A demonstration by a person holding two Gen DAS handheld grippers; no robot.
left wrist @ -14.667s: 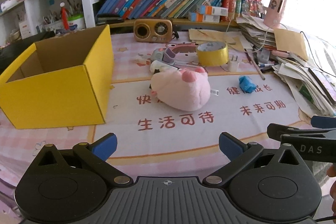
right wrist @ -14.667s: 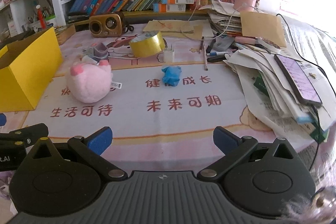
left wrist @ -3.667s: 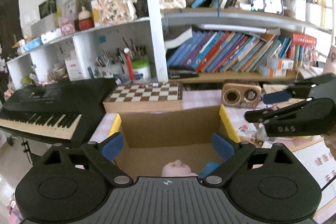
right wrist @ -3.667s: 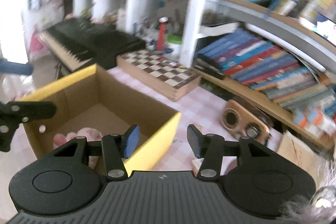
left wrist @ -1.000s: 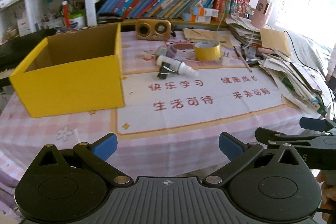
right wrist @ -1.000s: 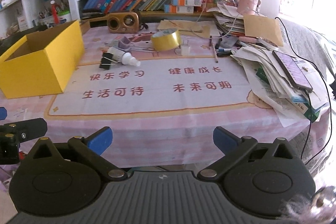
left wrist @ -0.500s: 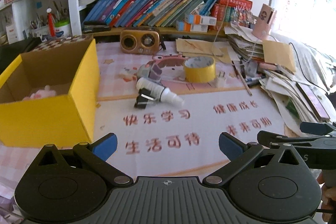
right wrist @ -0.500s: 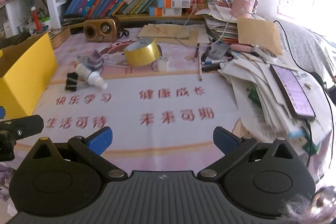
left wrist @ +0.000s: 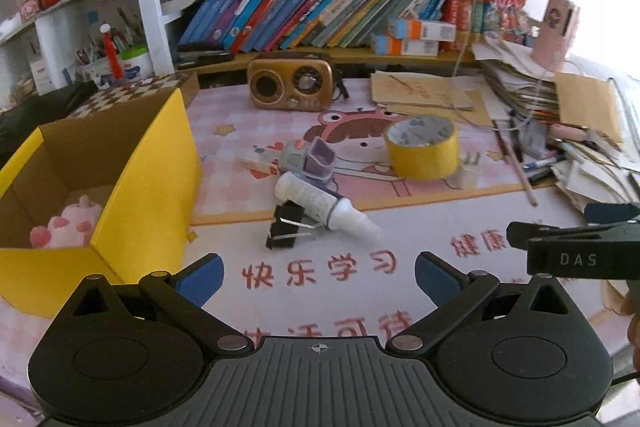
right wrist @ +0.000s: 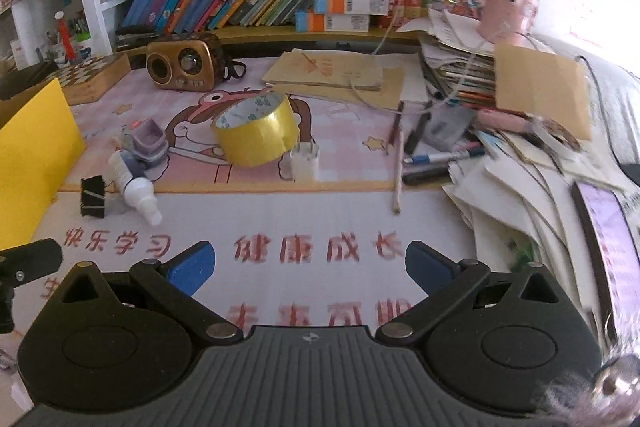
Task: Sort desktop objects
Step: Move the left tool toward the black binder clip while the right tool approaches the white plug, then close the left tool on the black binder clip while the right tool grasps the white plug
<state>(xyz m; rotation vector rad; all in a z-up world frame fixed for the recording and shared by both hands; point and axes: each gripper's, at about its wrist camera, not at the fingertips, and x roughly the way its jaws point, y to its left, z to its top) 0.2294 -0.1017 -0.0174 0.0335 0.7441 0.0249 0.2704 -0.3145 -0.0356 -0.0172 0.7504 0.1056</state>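
Fingers [left wrist: 200, 277] of the left gripper [left wrist: 318, 275] and right gripper [right wrist: 308, 267] were wide apart and empty, closer to the desk things than before. The pink plush toy [left wrist: 66, 227] lay inside the yellow box [left wrist: 148, 187]. Near it lay a white bottle [left wrist: 320, 205], black clip [left wrist: 286, 231] and yellow tape roll [left wrist: 422, 149].

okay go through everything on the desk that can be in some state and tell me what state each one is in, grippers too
Left gripper: open, empty.
Right gripper: open, empty.
Yellow box: open-topped, pink plush toy inside.
White bottle: lying on its side, resting across the black binder clip.
Yellow tape roll: tilted, on the mat.
Phone: screen lit.
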